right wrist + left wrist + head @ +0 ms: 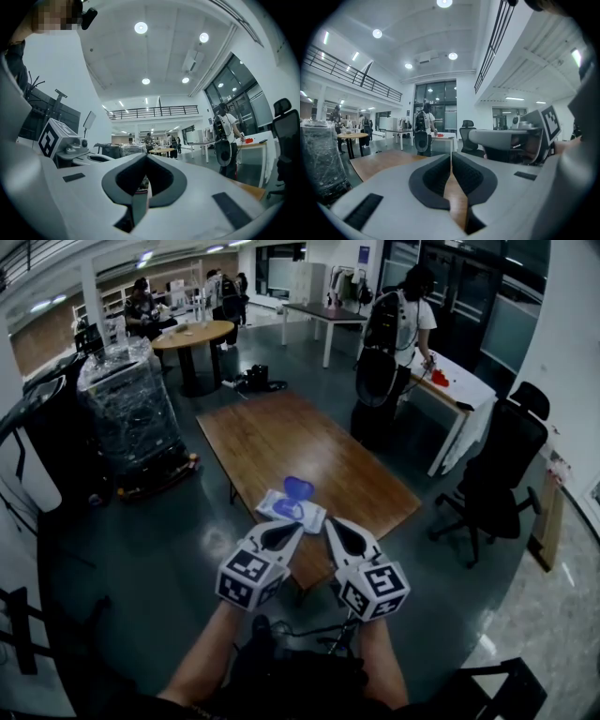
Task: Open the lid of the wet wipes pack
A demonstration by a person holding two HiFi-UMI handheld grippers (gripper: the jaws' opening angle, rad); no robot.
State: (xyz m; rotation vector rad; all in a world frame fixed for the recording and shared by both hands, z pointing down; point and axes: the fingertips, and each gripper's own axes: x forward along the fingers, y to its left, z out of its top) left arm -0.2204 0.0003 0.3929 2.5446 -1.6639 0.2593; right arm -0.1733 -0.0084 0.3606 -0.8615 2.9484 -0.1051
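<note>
In the head view the pack (291,510) lies flat near the lower edge of the wooden counter (281,432), just below frame centre. Its blue lid (299,487) stands up from the far side, so I judge the opening step as good as done. The left gripper (296,526) and right gripper (331,522) sit side by side in the lower middle, tips just short of the pack and touching neither it nor the lid. The pack's top shows blue print too small to read. The only other marks are the black-and-white squares on the cubes (251,576), which carry no words. In the left gripper view the jaws are pressed together with nothing between them, and only a sliver of counter shows through below the seam. The pack is out of that frame. In the right gripper view the jaws likewise meet at the tips and hold nothing, and the pack is not visible. The next move, as I see it, calls for little: check that the lid stays up and keep both grippers off it.
</note>
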